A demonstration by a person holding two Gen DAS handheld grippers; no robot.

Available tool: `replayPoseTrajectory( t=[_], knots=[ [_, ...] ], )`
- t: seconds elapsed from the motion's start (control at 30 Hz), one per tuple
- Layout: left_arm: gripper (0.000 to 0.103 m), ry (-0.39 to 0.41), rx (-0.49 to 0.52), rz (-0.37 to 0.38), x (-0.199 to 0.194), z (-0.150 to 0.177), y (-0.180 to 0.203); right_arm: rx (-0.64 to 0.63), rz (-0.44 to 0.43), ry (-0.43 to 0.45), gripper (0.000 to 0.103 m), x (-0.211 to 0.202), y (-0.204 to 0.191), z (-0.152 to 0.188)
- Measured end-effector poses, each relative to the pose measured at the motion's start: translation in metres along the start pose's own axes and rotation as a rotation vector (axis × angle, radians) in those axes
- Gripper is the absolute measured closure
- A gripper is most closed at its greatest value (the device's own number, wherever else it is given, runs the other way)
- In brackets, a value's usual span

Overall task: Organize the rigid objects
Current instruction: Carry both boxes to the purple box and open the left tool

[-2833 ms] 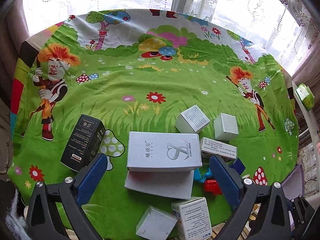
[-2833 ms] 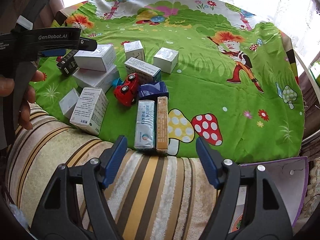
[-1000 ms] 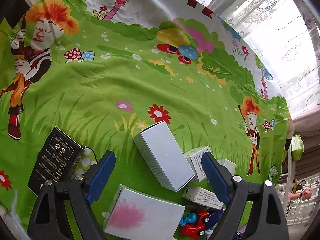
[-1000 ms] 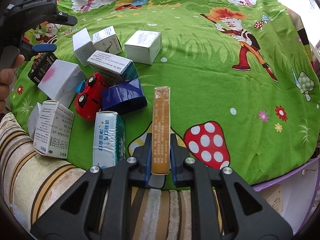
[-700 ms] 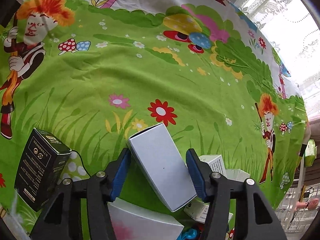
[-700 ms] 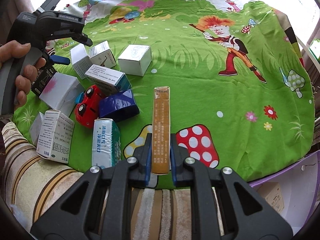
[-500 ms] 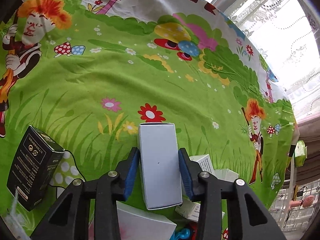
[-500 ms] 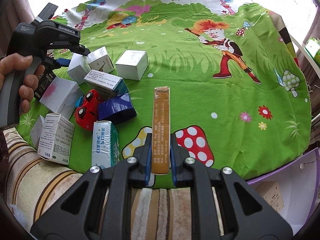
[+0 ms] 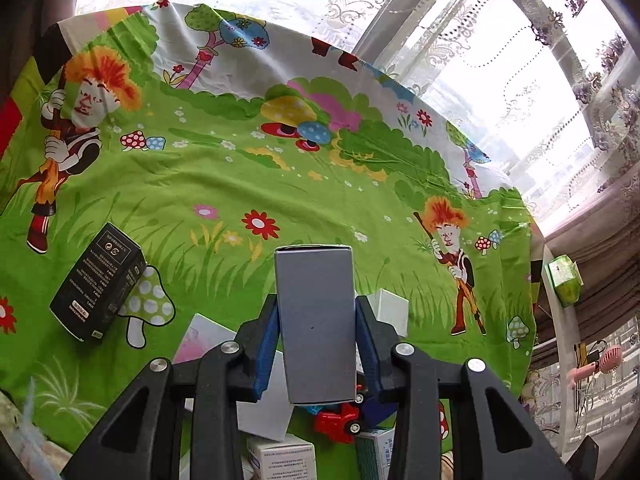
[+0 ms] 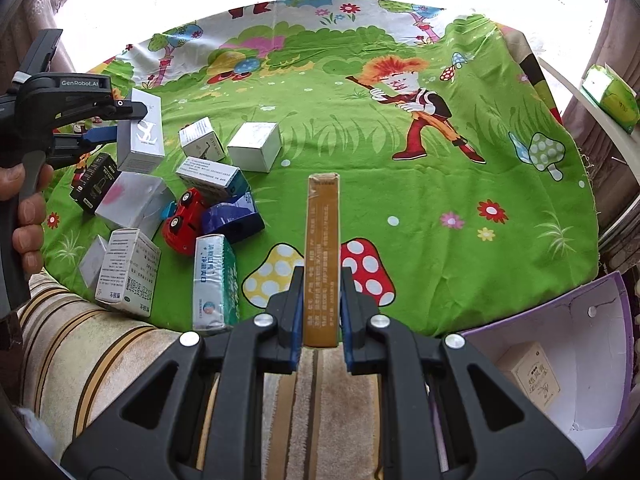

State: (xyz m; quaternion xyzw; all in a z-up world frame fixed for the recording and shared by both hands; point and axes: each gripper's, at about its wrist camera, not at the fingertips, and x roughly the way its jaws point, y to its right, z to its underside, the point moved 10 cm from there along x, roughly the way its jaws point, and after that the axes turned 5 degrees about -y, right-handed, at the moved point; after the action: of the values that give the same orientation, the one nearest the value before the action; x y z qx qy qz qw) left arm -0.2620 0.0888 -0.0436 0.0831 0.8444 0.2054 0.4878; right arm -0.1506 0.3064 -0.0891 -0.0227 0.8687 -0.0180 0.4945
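My left gripper is shut on a tall silver-grey box and holds it above the green cartoon cloth. The same box, with a YSL logo, shows in the right wrist view, raised over the pile at the far left. My right gripper is shut on a long narrow orange-brown box and holds it over the cloth's near edge. Several boxes lie at the left: a black box, a white box with pink, a green-white box, a red toy car.
A purple-edged open carton holding a small cream box sits at the lower right. A striped cushion lies under the cloth's near edge. A green packet rests on the right ledge. Lace curtains hang behind.
My left gripper closed on the silver-grey box, squared it up and lifted it off the pile. My right gripper stays shut on the orange-brown box and has drawn back and up a little.
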Motion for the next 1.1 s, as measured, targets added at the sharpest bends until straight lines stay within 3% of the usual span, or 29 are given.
replayPoseTrajectory(
  t=[0.47, 0.87, 1.1],
  knots=[
    [0.065, -0.077, 0.227, 0.189, -0.043, 0.104, 0.107, 0.08, 0.053, 0.029, 0.084, -0.061, 0.057, 0.049],
    [0.065, -0.277, 0.427, 0.384, -0.045, 0.221, 0.193, 0.235, 0.161, 0.053, 0.084, -0.117, 0.156, 0.095],
    [0.065, -0.363, 0.525, 0.465, -0.047, 0.268, 0.224, 0.341, 0.218, 0.062, 0.084, -0.134, 0.209, 0.118]
  ],
)
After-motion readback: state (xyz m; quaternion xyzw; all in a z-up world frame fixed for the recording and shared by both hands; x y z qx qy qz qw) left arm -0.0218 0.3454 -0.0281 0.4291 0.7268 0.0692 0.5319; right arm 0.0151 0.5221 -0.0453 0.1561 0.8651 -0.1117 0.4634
